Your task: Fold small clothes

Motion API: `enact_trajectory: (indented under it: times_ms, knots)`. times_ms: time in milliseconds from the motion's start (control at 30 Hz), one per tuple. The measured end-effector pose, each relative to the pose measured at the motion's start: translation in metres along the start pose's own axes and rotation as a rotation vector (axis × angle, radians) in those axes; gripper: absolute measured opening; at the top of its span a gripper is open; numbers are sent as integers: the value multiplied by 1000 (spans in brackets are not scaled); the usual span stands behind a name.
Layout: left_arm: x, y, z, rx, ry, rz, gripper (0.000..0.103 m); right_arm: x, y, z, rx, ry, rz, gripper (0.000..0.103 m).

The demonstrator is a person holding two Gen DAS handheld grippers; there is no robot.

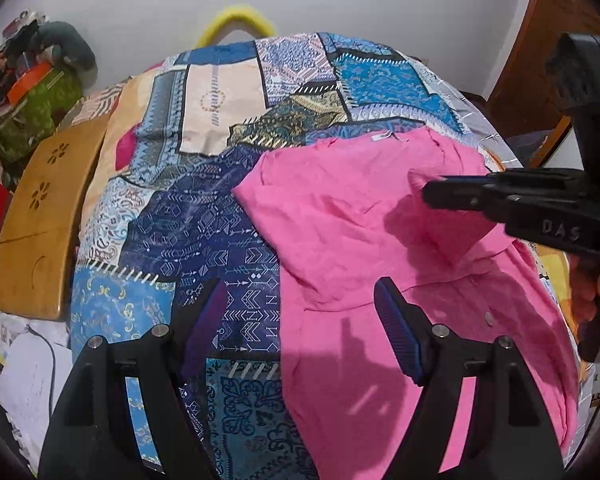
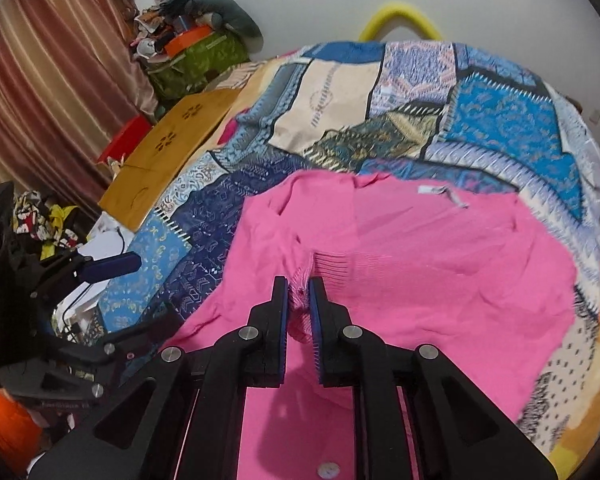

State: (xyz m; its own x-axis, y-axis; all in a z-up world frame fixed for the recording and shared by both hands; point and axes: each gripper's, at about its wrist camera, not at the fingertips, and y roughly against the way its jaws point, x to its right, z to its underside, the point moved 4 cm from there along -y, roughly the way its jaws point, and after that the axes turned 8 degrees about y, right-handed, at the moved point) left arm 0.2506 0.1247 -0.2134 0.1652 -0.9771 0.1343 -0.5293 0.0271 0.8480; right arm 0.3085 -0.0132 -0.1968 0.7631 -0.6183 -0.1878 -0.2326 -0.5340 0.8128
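From the left wrist view, a pink knit garment [image 1: 380, 248] lies partly folded on a patchwork bedspread [image 1: 204, 208], filling the right half of the frame. The left gripper [image 1: 300, 320] hangs released above the garment's left edge, holding nothing.

From the right wrist view, the right gripper [image 2: 299, 304], lower centre, is clenched on the garment's ribbed cuff [image 2: 324, 268]. Folding looks underway, with more folds apparently left.
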Motion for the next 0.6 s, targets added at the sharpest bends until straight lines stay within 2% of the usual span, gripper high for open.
enact_trajectory:
  times_ms: [167,233,267,367,600]
  knots:
    - [0,-6,1,-15,9,3,75,-6,7,2,7,-2,-33,14]
    - [3,-6,1,-19,13,9,75,-4,16,3,24,-10,-35,20]
    - [4,-7,0,-21,14,12,75,-1,23,2,42,-15,-27,26]
    - [13,-7,-1,-28,10,28,75,8,47,5,88,-3,14,34]
    - [41,-14,-10,-53,11,75,75,52,86,30,105,-13,143,41]
